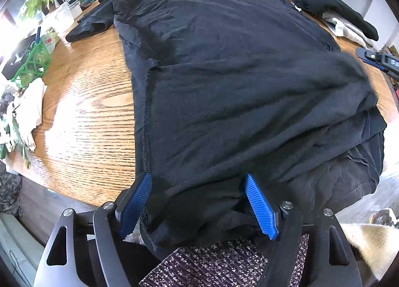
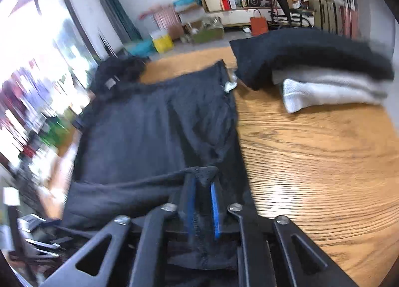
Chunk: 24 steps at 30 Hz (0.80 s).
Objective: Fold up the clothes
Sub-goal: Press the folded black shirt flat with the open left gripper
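Oak table (image 1: 82,117): black shirt (image 1: 237,75) spread; left claw (image 1: 198,182) agape at hem, right claw (image 2: 202,184) pinching hem; no legible writing.

Black T-shirt (image 1: 237,82) spread flat on wooden table, near hem bunched over table edge.

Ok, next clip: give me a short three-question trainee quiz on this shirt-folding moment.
1. True or false: the left claw is clamped shut on the black T-shirt.
2. Which claw pinches fabric between nearly closed blue pads? A) left B) right C) neither
3. Fill in: on the wooden table, a folded black garment lies on top of a ____ one.

Key: 1 false, its jaws stand wide with the hem between them; 2 B; 3 white.
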Tool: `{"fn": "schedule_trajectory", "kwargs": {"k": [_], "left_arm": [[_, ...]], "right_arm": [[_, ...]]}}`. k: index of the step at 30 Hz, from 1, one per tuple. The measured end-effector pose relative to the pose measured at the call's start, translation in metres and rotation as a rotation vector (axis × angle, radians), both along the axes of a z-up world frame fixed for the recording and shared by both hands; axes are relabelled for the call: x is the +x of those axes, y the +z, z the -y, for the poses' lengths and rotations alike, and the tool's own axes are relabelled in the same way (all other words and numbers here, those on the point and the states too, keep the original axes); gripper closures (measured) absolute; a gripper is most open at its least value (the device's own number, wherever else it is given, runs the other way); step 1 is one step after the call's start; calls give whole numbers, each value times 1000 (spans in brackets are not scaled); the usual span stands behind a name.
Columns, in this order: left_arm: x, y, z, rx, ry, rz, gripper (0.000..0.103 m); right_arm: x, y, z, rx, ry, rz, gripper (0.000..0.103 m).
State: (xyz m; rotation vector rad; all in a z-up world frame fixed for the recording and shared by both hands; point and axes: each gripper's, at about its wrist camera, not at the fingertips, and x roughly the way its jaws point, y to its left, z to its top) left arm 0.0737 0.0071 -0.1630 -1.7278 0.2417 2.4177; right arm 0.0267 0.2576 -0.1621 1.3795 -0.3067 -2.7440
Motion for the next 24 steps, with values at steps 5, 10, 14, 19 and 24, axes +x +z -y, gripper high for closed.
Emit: {"fn": "schedule_trajectory", "kwargs": {"k": [5, 10, 14, 19, 24], "left_arm": [[6, 27, 20, 168, 28, 7, 25], [-10, 51, 8, 185, 65, -74, 25], [-14, 17, 0, 122, 73, -11, 25], [21, -1, -11, 12, -19, -52, 25], [33, 3, -3, 18, -40, 10, 25]], "right_arm": [[4, -4, 17, -16, 57, 15, 60], [7, -9, 33, -32, 115, 31, 59], [10, -13, 47, -44, 160, 43, 60], [-9, -31, 34, -20, 94, 107, 56], [-23, -38, 5, -154, 56, 145, 57]]}}
